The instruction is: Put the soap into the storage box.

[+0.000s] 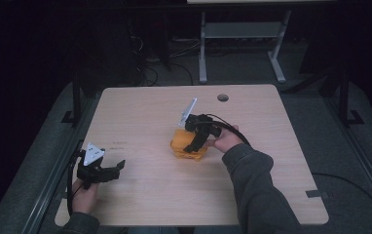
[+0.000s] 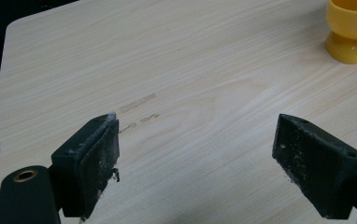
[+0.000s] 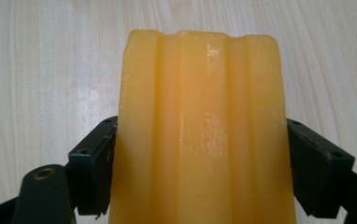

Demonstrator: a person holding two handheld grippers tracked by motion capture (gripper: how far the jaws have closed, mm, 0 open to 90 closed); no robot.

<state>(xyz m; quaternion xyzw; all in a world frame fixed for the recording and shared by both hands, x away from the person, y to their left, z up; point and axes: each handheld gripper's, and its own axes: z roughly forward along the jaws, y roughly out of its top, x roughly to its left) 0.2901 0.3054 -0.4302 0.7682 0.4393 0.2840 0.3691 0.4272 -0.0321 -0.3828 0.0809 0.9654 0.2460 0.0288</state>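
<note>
Pale wooden counter point(image 1: 140, 112): right gripper point(image 3: 200, 154) clamps the ribbed yellow block point(image 3: 200, 130) (mid-counter); left gripper point(image 2: 195, 154), well left of it, gapes.

Light wood-grain table point(image 1: 140, 200), rounded corners, round cable hole point(image 1: 223, 97) near the far edge. Faint scuff marks point(image 2: 138, 103) on the surface toward the left. Behind the table: grey floor point(image 1: 242, 73), legs and crossbar of a second desk point(image 1: 242, 34), loose black cables point(image 1: 147, 63) on the floor, dark surroundings.
</note>
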